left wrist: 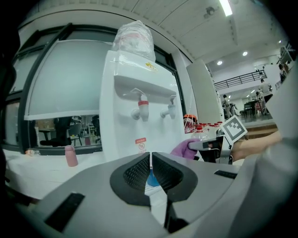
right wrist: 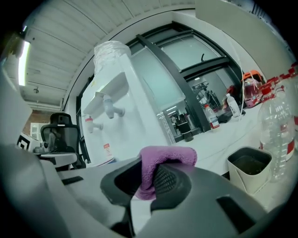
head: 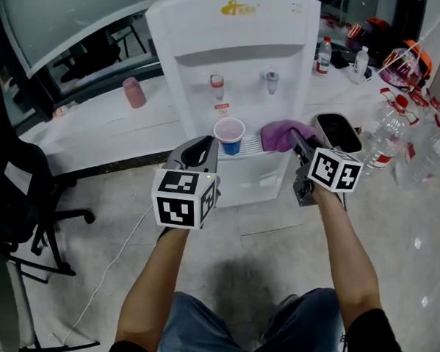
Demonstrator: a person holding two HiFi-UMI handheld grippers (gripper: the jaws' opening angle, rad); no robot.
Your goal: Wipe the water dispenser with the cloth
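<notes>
The white water dispenser [head: 236, 53] stands straight ahead, with a red tap and a blue tap over its drip tray [head: 254, 145]. A blue cup [head: 230, 136] stands on that tray. My left gripper [head: 210, 146] is at the cup's left rim, and in the left gripper view its jaws [left wrist: 150, 169] are shut on the thin cup wall, with blue showing below. My right gripper [head: 298, 142] is shut on a purple cloth [head: 282, 135] at the tray's right end. In the right gripper view the cloth [right wrist: 163, 160] bulges over the pads, with the dispenser [right wrist: 116, 93] to the left.
A beige bin [head: 337, 132] stands right of the dispenser, with several clear plastic bottles [head: 395, 144] beyond it. A pink bottle [head: 134, 92] sits on the white ledge at the left. A black office chair [head: 15, 190] is at the far left, and a cable runs across the floor.
</notes>
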